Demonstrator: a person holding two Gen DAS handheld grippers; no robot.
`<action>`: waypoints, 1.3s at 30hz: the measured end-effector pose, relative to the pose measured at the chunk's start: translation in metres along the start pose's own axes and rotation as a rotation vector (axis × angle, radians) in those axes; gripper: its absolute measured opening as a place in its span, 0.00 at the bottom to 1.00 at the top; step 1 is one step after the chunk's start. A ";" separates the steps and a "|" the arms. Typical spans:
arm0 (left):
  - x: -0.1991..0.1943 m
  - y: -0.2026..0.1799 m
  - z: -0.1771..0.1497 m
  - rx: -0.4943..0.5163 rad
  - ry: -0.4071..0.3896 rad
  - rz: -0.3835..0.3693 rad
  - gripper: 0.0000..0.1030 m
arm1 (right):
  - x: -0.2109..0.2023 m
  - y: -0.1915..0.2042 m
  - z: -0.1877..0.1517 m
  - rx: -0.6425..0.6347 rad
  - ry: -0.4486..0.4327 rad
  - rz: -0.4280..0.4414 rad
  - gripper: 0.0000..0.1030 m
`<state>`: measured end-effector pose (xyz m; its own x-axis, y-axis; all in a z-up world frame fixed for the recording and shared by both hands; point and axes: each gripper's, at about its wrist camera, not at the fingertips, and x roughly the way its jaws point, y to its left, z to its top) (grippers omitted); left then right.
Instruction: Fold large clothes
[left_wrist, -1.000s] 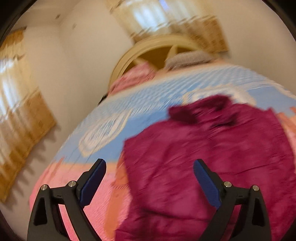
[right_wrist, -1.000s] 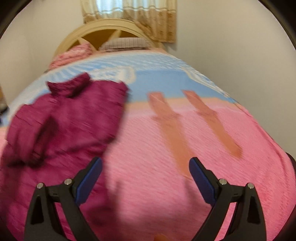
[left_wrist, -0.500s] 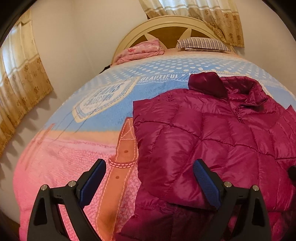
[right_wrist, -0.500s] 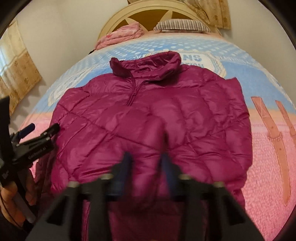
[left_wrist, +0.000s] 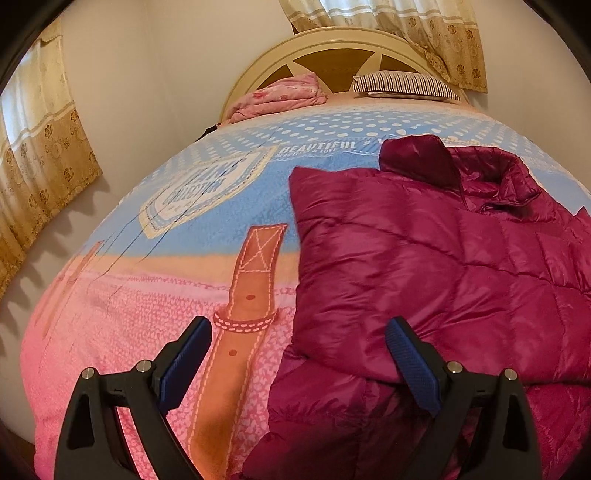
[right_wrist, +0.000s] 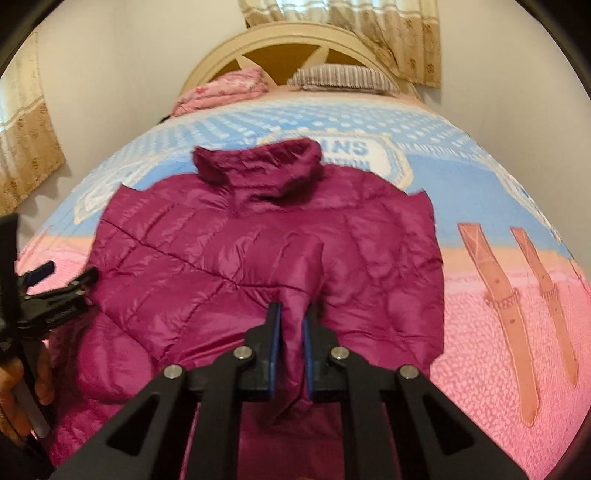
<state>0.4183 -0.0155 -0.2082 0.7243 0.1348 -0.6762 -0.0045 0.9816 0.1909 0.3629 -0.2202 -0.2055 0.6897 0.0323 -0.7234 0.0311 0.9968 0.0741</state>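
Magenta quilted nylon is filling the middle of both views: a puffer jacket (right_wrist: 266, 251) is lying front-up on a bed (right_wrist: 498, 369), its collar (right_wrist: 258, 166) pointing toward 12 o'clock, where a headboard (right_wrist: 295, 40) is standing. In the right wrist view the jacket is sitting at the centre of the pink and blue blanket (left_wrist: 110, 314), with printed belt straps (right_wrist: 517, 314) showing at 3 o'clock of it.

At 6 o'clock of that view the right gripper (right_wrist: 291, 332) is pinching a raised ridge of jacket fabric. Its jaws have just been closing, and the blue pads (right_wrist: 274, 343) are now pressing on the cloth from both sides, with only the pinched fold between them.

At 9 o'clock of the same view the left gripper (right_wrist: 55, 291) is showing side-on beside the jacket's edge, with a hand (right_wrist: 18, 398) gripping its handle at 8 o'clock. In the left wrist view the left gripper (left_wrist: 299, 365) is gaping wide, holding nothing. One blue pad (left_wrist: 184, 365) is hanging over the blanket at 7 o'clock; the other is standing over the jacket's edge at 5 o'clock, and I cannot tell whether it is touching the cloth.

At 12 o'clock a striped pillow (left_wrist: 402, 85) and a folded pink quilt (left_wrist: 280, 96) are lying against the headboard.
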 end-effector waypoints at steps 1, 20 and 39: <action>0.001 0.000 0.000 -0.001 0.003 -0.002 0.93 | 0.005 -0.004 -0.002 0.005 0.008 -0.011 0.12; -0.028 0.028 0.051 -0.103 -0.070 -0.044 0.93 | -0.034 -0.026 0.007 0.052 -0.051 -0.095 0.45; 0.060 -0.029 0.021 -0.033 0.083 0.041 0.93 | 0.059 0.023 -0.001 -0.028 0.008 -0.020 0.22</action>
<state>0.4763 -0.0387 -0.2398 0.6635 0.1842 -0.7252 -0.0562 0.9788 0.1972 0.4037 -0.1957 -0.2471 0.6836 0.0129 -0.7297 0.0245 0.9989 0.0407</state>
